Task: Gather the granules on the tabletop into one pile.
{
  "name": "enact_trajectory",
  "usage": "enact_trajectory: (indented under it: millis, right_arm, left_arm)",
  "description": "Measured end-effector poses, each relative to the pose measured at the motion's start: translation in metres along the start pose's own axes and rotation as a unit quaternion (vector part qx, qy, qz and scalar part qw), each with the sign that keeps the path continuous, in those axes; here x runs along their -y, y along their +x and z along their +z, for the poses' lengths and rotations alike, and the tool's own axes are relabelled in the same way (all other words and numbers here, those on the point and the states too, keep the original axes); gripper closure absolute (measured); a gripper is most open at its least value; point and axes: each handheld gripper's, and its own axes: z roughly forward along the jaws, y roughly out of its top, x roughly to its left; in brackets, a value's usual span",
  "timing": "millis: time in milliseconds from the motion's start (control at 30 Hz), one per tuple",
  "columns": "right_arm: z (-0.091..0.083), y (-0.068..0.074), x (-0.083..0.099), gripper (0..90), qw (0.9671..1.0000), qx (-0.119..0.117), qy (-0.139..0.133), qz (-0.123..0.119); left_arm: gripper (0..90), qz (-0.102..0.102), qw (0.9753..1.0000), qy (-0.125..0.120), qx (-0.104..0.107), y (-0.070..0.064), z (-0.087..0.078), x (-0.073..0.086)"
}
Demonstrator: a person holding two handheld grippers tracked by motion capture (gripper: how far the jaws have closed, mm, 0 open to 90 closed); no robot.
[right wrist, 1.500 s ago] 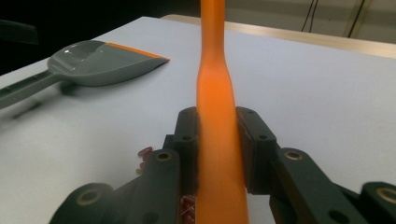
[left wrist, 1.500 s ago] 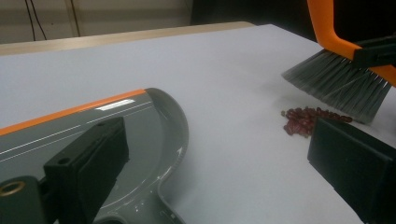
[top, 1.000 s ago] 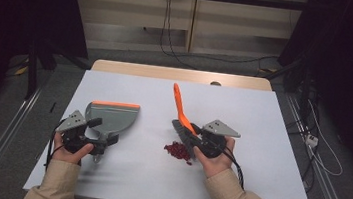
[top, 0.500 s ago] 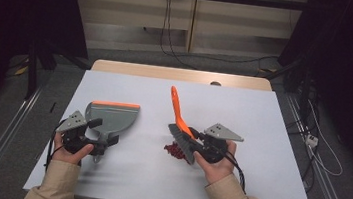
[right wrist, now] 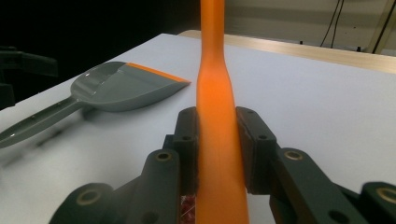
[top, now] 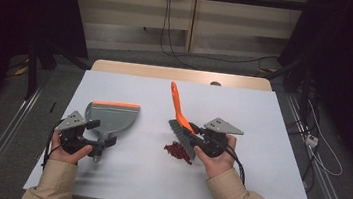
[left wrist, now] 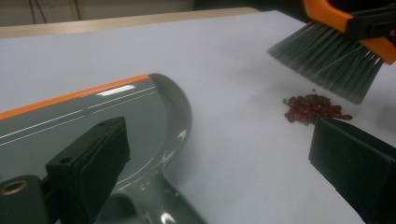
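Since a second ago the right gripper (top: 199, 136) has tipped the brush (top: 181, 118) more upright and drawn its bristles onto the far edge of the beans (top: 177, 151), so sweeping looks underway. Its jaws pinch the orange handle. The left gripper (top: 100, 142), jaws spread around the dustpan (top: 112, 117) handle, waits left of the small dark-red pile near mid-table.

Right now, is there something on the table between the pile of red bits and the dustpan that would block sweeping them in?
Nothing visible blocks it. Bare white table lies between the red bits and the grey dustpan. The brush, clamped in the right gripper, is beside the pile, away from the dustpan.
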Motion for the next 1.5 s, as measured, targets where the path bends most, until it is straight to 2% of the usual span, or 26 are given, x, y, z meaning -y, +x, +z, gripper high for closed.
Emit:
enact_trajectory:
  millis: [133,200,300,400,533,700,833,900,933,1067,1133,1200,1300,1367,1433,1500]
  right_arm:
    - [-0.003,-0.009,0.000,71.7,0.9999,0.010,0.002,0.010]
    - [-0.004,-0.011,0.001,71.7,0.9999,0.015,0.002,0.006]
    - [-0.005,-0.013,0.001,71.7,0.9998,0.021,0.002,0.003]
    - [-0.006,-0.016,0.001,71.7,0.9997,0.024,0.002,0.004]
    - [-0.006,-0.019,0.000,71.8,0.9997,0.022,0.004,0.009]
    - [-0.006,-0.023,0.001,71.8,0.9996,0.024,0.004,0.014]
    - [-0.008,-0.025,0.002,71.8,0.9995,0.028,0.005,0.017]
    - [-0.009,-0.027,0.002,71.7,0.9994,0.029,0.005,0.016]
    - [-0.010,-0.028,0.002,71.7,0.9994,0.030,0.006,0.015]
    - [-0.012,-0.030,0.001,71.8,0.9992,0.036,0.008,0.013]
    - [-0.013,-0.031,0.000,71.7,0.9992,0.037,0.008,0.014]
    - [-0.013,-0.032,-0.001,71.7,0.9990,0.040,0.010,0.016]
    - [-0.014,-0.033,-0.002,71.7,0.9990,0.041,0.008,0.015]
    - [-0.015,-0.034,-0.002,71.8,0.9990,0.042,0.007,0.015]
    - [-0.015,-0.034,-0.002,71.7,0.9990,0.042,0.009,0.014]
    - [-0.015,-0.035,-0.002,71.8,0.9990,0.042,0.008,0.016]
  left_arm:
    - [7.7,-0.002,0.9988,0.042,-0.026,-0.001,0.000,0.003]
    - [9.5,-0.014,0.9979,0.053,-0.034,0.000,0.000,0.006]
    - [14.0,-0.021,0.9954,0.074,-0.057,0.002,0.000,0.008]
    - [15.1,-0.035,0.9932,0.089,-0.067,0.006,0.001,0.012]
    - [15.8,-0.047,0.9883,0.116,-0.088,0.013,0.002,0.018]
    - [15.7,-0.055,0.9854,0.132,-0.092,0.016,0.002,0.020]
    - [17.1,-0.064,0.9840,0.133,-0.099,0.021,0.000,0.020]
    - [24.3,-0.059,0.9839,0.135,-0.101,0.023,-0.001,0.018]
    - [28.6,-0.062,0.9837,0.134,-0.102,0.024,0.000,0.017]
    - [43.3,-0.062,0.9812,0.159,-0.091,0.028,0.007,0.011]
    - [49.7,-0.057,0.9809,0.163,-0.090,0.028,0.013,0.008]
    - [52.5,-0.058,0.9797,0.168,-0.092,0.028,0.020,0.005]
    - [56.0,-0.058,0.9760,0.190,-0.089,0.029,0.027,0.006]
    - [61.1,-0.047,0.9731,0.199,-0.106,0.029,0.029,0.006]
    - [62.6,-0.050,0.9720,0.204,-0.105,0.030,0.028,0.006]
    - [62.9,-0.048,0.9735,0.199,-0.103,0.031,0.026,0.005]
